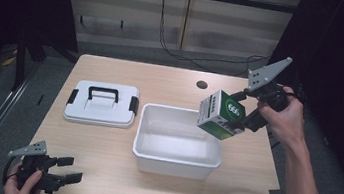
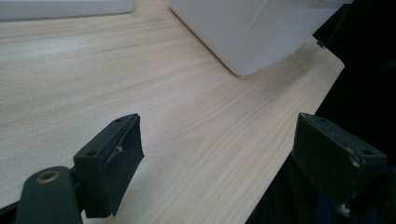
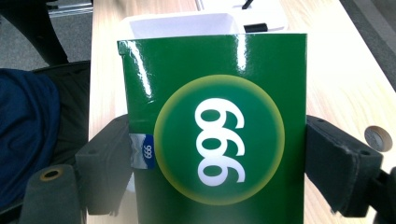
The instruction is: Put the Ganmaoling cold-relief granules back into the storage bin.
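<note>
While left tongs [image 1: 65, 169] gape, right tongs [image 1: 238, 117] grip green box [image 1: 221, 114] above bare white tub [image 1: 175, 157].

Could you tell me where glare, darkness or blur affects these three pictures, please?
Right gripper view: bright glare streaks run down the top of the glossy green box, and its near face is slightly soft. High view: the surroundings are nearly black while the table is evenly lit; the white bin looks a little washed out. Left gripper view: the bin is soft, with a faint shadow below.
</note>
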`<state>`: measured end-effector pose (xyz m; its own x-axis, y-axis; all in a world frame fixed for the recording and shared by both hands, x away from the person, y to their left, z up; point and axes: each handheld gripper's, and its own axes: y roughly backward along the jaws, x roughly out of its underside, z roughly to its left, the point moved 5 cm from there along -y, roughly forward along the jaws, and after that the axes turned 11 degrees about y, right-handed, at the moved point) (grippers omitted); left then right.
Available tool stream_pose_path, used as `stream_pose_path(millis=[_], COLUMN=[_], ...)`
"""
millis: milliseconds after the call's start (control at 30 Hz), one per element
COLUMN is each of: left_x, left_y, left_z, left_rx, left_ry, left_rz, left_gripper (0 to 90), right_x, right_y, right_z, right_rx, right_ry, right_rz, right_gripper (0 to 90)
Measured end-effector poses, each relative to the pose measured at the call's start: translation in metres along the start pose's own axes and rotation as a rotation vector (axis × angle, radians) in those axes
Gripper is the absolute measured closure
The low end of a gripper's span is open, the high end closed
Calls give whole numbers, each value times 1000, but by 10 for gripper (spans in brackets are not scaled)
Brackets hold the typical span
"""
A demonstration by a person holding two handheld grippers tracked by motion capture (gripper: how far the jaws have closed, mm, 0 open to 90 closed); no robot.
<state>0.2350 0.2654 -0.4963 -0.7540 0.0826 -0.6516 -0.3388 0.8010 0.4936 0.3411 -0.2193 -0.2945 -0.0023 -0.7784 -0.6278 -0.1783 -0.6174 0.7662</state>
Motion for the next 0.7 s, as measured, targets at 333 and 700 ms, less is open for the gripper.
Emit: stream_pose_path(millis=[333, 700], left_x=[0, 0], left_y=[0, 0], left_z=[0, -1], left_rx=[1, 1], left_ry=[1, -1], left_rz=[-2, -2], left_gripper=[160, 160], right_x=[-10, -12], right_y=[-22, -49], right_z=[-4, -4], right_rx=[-32, -71], right_ry=[18, 37], right_rz=[38, 167], right_gripper=[161, 160])
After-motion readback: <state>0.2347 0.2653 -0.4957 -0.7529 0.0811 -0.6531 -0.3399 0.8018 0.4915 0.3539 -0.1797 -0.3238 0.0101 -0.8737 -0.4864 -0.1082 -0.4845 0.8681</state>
